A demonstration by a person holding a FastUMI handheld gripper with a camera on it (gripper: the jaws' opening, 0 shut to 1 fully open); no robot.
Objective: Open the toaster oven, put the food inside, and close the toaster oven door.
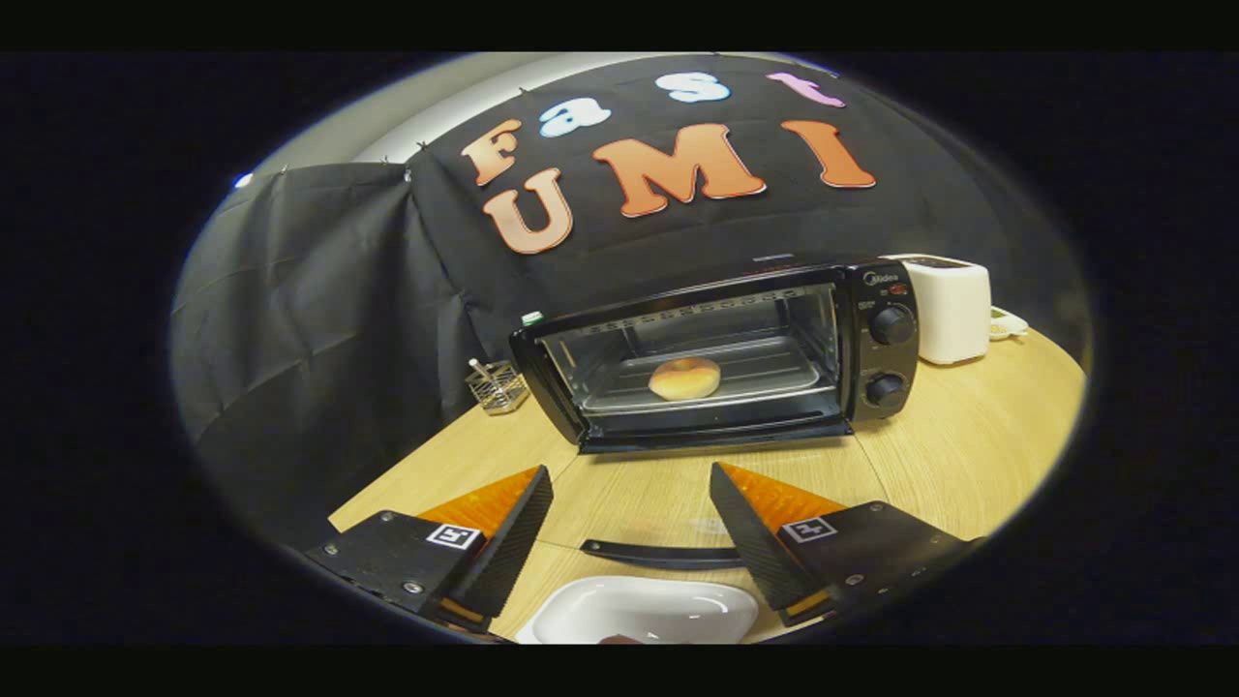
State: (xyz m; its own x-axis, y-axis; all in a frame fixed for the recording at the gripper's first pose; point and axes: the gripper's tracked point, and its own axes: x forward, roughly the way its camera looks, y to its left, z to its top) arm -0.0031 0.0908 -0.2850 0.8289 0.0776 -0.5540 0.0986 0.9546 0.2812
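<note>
Toaster oven (716, 353), black, sits on a light wooden table (968, 445) against the booth's dark cloth wall, its front facing the gripper. Its door appears dropped open and flat, since the cavity reads without glare and a dark slab lies along the base; the thin dark curved bar (663, 555) on the table between the fingers may be that door's handle, though this is hard to confirm. A round bun (684, 378) rests on the tray inside, so the food seems already placed and closing the door is likely what remains. The gripper (629, 528) hangs back from the oven, fingers spread wide and holding nothing, probably freed to push the door up. A white dish (644, 612) lies below the fingers, partly cut off. A white toaster (953, 308) stands right of the oven, and a small wire holder (497, 385) stands left.
</note>
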